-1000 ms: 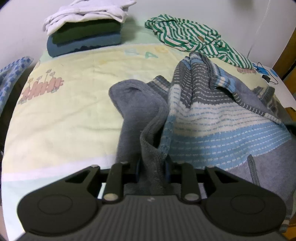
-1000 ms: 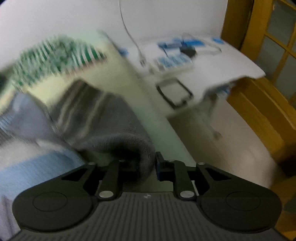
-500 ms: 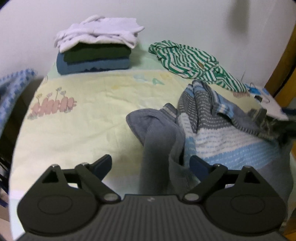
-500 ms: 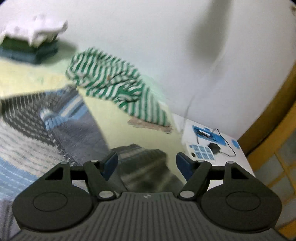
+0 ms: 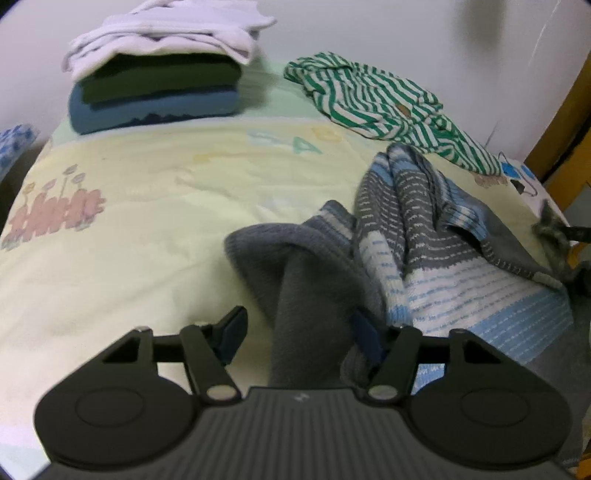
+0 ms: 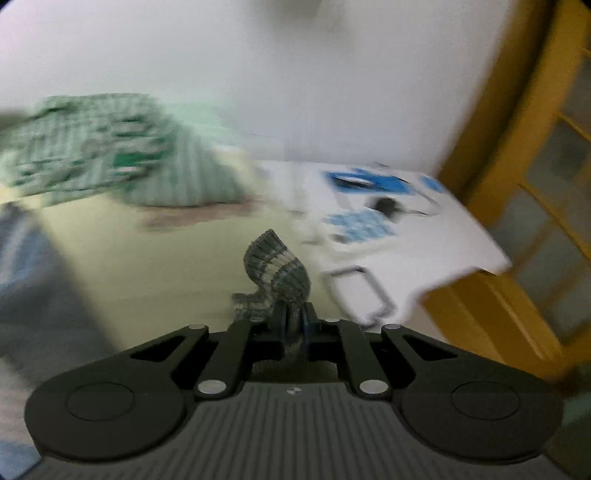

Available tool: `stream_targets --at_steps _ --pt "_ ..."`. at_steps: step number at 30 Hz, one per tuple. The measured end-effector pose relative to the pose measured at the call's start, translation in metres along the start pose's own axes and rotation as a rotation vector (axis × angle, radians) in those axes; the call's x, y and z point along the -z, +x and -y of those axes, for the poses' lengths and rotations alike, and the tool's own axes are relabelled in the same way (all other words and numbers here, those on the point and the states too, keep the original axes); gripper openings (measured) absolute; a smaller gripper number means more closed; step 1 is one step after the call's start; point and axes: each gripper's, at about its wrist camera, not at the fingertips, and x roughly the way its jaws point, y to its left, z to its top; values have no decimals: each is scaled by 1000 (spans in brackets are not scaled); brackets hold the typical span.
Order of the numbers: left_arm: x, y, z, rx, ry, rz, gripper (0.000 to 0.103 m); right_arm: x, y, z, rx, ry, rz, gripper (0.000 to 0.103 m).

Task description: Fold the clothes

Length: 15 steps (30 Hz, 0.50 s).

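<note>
Plain white wall (image 5: 369, 33) behind. Pale yellow cartoon-print bed sheet (image 5: 147, 206) w/ mint-green strip at far edge. Low white side table (image 6: 461, 236) to the right, blurred. Yellow-brown wooden glazed door (image 6: 543, 155) beside it.

Left wrist view low over the bed (image 5: 147, 206), facing the wall, close behind the grey sweater (image 5: 461, 258), right wrist view blurred, angled toward a white table (image 6: 424, 236), both sharing the green striped shirt (image 5: 388, 99).
</note>
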Motion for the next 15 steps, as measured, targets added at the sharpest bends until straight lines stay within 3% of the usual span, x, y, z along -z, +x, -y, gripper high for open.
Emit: stream_targets --at_steps 2,4,6,8,10,13,15 --pt "0 2 5 -14 6 1 65 1 2 7 69 -3 -14 13" --pt "0 2 11 -31 9 5 63 1 -5 4 108 -32 3 38" --pt "0 1 16 -48 12 10 53 1 -22 -4 106 -63 64 59" --pt "0 1 21 -65 16 14 36 0 -43 -15 14 -85 131 62" --pt "0 0 25 -87 14 19 22 0 -64 -33 -162 -124 167 63" --pt "2 -18 12 -158 -38 46 16 7 -89 -71 -398 -264 194 63" --pt "4 -31 2 -208 -78 66 14 15 -103 -94 -468 -360 229 63"
